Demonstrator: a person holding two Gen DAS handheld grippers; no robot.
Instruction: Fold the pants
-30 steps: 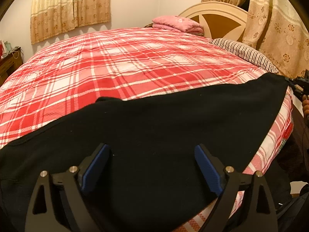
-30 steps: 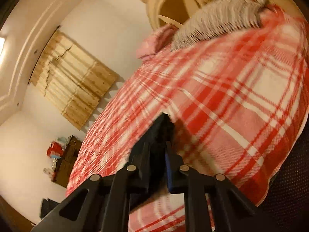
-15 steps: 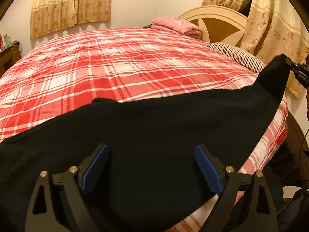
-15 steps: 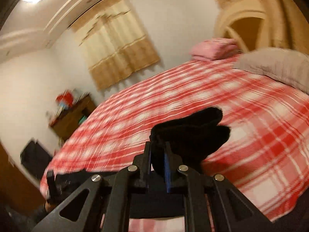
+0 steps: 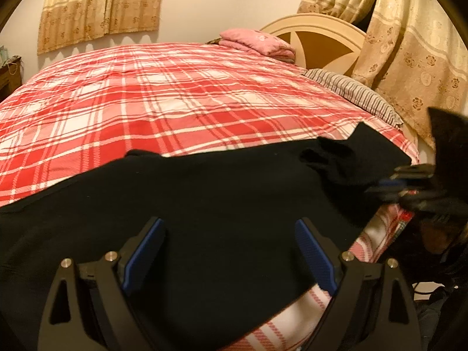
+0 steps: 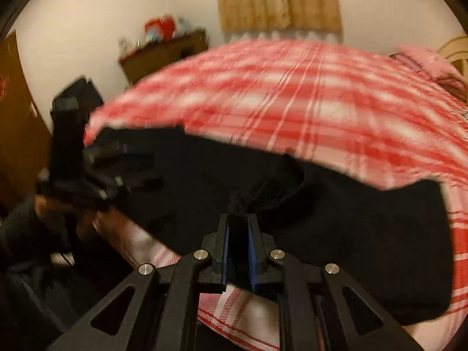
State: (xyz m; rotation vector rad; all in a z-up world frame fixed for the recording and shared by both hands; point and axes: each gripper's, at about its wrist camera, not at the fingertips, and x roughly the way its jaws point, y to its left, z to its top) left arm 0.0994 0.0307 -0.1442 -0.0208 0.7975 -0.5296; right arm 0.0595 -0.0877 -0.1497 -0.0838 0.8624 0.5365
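Note:
Black pants lie across the near edge of a bed with a red plaid cover. My left gripper is open, its blue pads spread just above the pants. My right gripper is shut on a bunched end of the pants and holds it folded over the rest of the cloth. The right gripper also shows at the right edge of the left wrist view. The left gripper shows at the left of the right wrist view, blurred.
A pink folded blanket and a striped pillow lie by the headboard. Curtains hang at the right. A wooden dresser stands past the bed's far side.
My right gripper has swung the held pants end from the head side of the bed in over the rest of the pants, towards the left gripper. The left gripper has stayed open and nearly still.

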